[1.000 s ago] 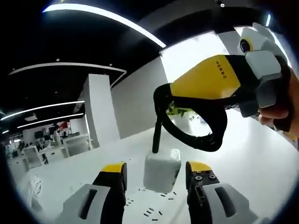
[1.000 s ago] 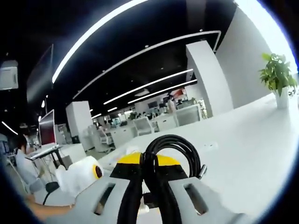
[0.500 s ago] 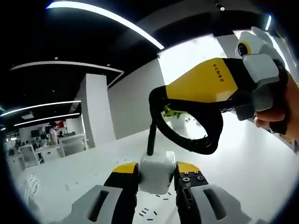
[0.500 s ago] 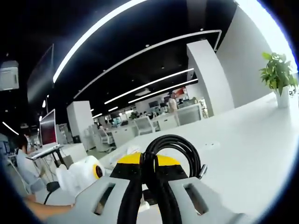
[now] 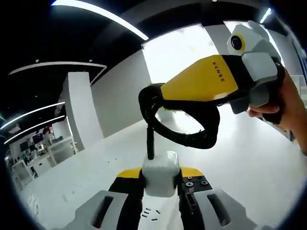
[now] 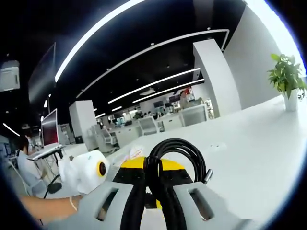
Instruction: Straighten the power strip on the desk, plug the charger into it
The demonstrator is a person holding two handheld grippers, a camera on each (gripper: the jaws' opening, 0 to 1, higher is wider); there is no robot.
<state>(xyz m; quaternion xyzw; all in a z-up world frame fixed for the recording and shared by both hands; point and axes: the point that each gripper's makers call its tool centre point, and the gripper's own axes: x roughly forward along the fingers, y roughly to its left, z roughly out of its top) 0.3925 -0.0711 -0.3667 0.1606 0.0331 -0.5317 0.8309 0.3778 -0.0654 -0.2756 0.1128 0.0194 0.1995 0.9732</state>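
In the left gripper view, the left gripper (image 5: 160, 178) has its yellow-tipped jaws closed on a white, blocky plastic charger (image 5: 161, 173), which sits squarely between them. A stiff black cable (image 5: 178, 136) rises from the charger's top and curves into a loop. Just beyond, the right gripper (image 5: 156, 103), yellow-nosed with a grey body, enters from the right and pinches that black loop at its upper end; a hand (image 5: 290, 108) grips its handle at the far right. Below both lies the smooth white desk (image 5: 249, 165), with a few small dark marks on it near the jaws. Farther back stand a white pillar (image 5: 79, 112) and a bright white wall.

In the right gripper view, the right gripper (image 6: 152, 173) holds the coiled black cable (image 6: 176, 153) tight between its closed jaws, the loop arching above the yellow tips. To the left, the left gripper's white housing and a forearm (image 6: 48, 207) come into view. Across the white desk (image 6: 259, 143), a green potted plant (image 6: 287, 79) in a white pot stands far right, with a monitor (image 6: 49, 130) and office chairs beyond. No power strip can be made out.
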